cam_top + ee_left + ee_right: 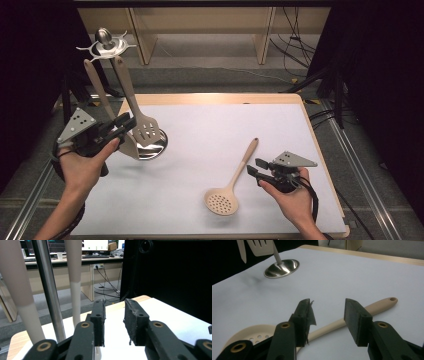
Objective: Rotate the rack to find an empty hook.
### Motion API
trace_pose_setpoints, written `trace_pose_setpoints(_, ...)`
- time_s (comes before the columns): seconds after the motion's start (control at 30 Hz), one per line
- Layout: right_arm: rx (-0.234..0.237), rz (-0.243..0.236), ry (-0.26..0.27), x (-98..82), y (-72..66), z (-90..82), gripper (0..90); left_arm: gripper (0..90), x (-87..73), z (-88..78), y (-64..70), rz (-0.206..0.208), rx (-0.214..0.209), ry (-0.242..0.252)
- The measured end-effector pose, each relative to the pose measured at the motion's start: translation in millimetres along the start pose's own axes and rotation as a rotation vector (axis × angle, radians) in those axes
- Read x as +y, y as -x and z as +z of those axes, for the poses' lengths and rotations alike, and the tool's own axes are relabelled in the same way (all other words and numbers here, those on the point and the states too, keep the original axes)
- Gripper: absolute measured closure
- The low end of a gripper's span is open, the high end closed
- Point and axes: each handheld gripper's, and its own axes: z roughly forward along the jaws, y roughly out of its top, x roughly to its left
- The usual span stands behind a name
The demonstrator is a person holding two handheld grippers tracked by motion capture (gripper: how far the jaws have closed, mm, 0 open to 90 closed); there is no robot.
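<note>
— Since you're watching from the far end, what's nearest to you?

— My right hand-held gripper (256,172), low at the near right of the white tabletop (210,150). Its jaws stand apart with nothing pressed between them. Through the right gripper view, the beige perforated skimmer spoon (342,321) lies flat on the tabletop just beyond the pads, its handle crossing behind the gap and its holed bowl off to the lower left.

— Touching it?

— I can't tell; the handle looks just past the pads, not between them. From the high view the spoon (231,185) lies slantwise, bowl toward me, handle end pointing away, right beside that hand-held gripper.

— And the left?

— My left hand-held gripper (125,122) is raised at the left edge, jaws partly apart and gripping nothing; I see bare tabletop between the pads (136,320) in the left gripper view. It sits just beside the steel utensil stand with a round polished base (155,145).

— What's on that stand?

— Hanging from its hooked top (106,46) are a beige slotted turner (142,127) and a second beige utensil (97,90), both handles up. In the left gripper view the steel pole (48,290) rises between two pale handles, close to the left jaw.
</note>
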Motion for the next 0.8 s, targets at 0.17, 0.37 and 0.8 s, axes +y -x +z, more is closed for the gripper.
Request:
trace_pose_setpoints(0.17, 0.011, -0.019, -0.007, 0.0, 3.2, 1.7, 56.8, 78.0, 21.8, 6.0, 2.3, 0.018, 0.012, 0.01)
trace_pose_setpoints(0.37, 0.023, 0.007, -0.016, 0.0, 4.4, 0.7, 56.8, 89.3, 54.3, 17.7, 1.7, 0.02, 0.057, 0.04)
trace_pose_setpoints(0.8, 0.006, 0.006, -0.019, -0.6, 0.0, -4.4, 56.8, 89.6, 96.9, 35.7, 4.7, 0.022, 0.094, 0.077)
